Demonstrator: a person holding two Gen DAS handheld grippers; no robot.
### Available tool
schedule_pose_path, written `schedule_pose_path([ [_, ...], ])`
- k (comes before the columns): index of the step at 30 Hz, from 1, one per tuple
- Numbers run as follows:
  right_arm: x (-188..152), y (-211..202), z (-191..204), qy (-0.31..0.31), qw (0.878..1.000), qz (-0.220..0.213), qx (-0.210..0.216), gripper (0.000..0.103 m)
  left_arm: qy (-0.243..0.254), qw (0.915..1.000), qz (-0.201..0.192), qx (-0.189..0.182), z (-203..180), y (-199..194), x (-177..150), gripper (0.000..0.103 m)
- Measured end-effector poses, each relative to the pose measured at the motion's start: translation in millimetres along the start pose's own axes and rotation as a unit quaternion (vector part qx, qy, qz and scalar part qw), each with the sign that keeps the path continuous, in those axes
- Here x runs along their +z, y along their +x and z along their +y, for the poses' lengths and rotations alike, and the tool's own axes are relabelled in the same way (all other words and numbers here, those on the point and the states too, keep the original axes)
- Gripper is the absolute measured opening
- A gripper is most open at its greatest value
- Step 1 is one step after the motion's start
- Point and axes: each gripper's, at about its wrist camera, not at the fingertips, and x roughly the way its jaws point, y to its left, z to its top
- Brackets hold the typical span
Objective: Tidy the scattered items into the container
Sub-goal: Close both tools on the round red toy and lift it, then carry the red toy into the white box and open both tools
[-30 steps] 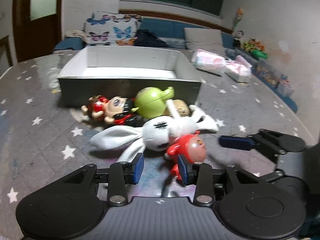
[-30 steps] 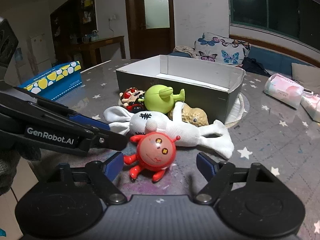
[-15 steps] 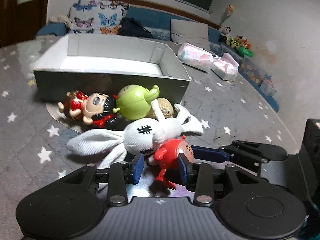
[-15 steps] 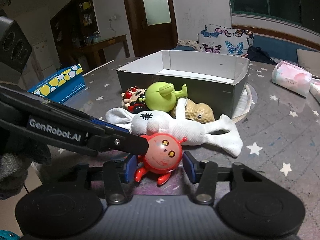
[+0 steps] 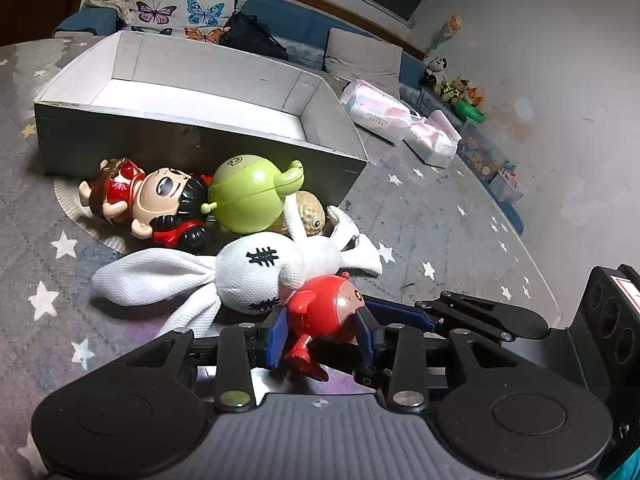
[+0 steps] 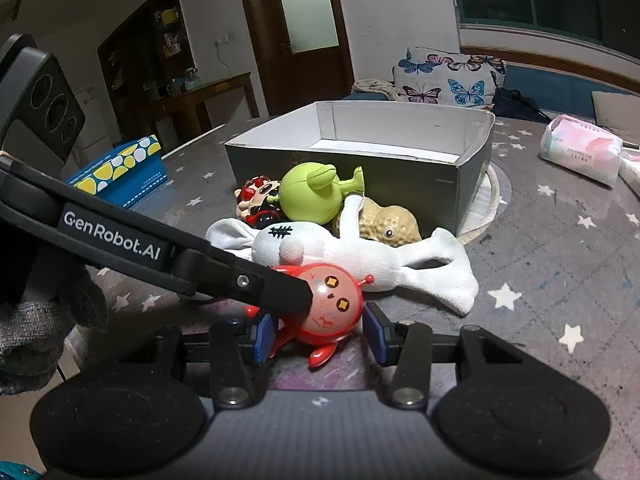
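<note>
Toys are lying scattered on the star-patterned table (image 5: 432, 216) just in front of the grey cardboard box (image 5: 192, 148), whose white inside is showing bare. Nearest the cameras, the red round toy (image 5: 328, 316) is sitting between the blue pads of the left gripper (image 5: 320, 330), which are pressing against its two sides, its small red feet sticking out below. In the right wrist view, this same red toy (image 6: 330, 304) is also lying between the fingers of the right gripper (image 6: 318, 334); these seem to be touching it or standing just beside it, though the left gripper's black arm is crossing in front and hiding part of the contact. Just behind the red toy and touching it, the white plush rabbit (image 5: 256, 272) is sprawling with its long ears toward the left and its limbs spread to the right. Behind the rabbit, the green round toy (image 5: 248, 196) is resting against the box wall, with a tan peanut-shaped toy (image 5: 310, 212) beside it and a red-dressed doll (image 5: 148, 200) lying on its back to the left. Further right on the table, pink tissue packs (image 5: 376, 110) are lying well apart from the pile, and a blue dotted box (image 6: 120, 170) is sitting near the table's left edge.
</note>
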Motion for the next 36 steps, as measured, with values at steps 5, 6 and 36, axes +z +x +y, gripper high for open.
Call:
schedule_pose_path([
  [5,-0.8,-1.8,1.3,-0.006,1.000,-0.002,-0.002,0.046,0.004,1.0000,0.000,-0.004,-3.0,1.4,-0.9,0.037],
  [6,-0.4,-3.7,2.2,-0.009,1.000,-0.003,-0.002,0.046,0.007,1.0000,-0.001,-0.007,-5.0,-0.2,-1.3,0.037],
  [36,149.0,83.3,-58.8,-0.057,0.998,0.019,-0.035,0.046,-0.030,0.9989,-0.033,-0.013,43.0,56.8,163.3,0.037],
])
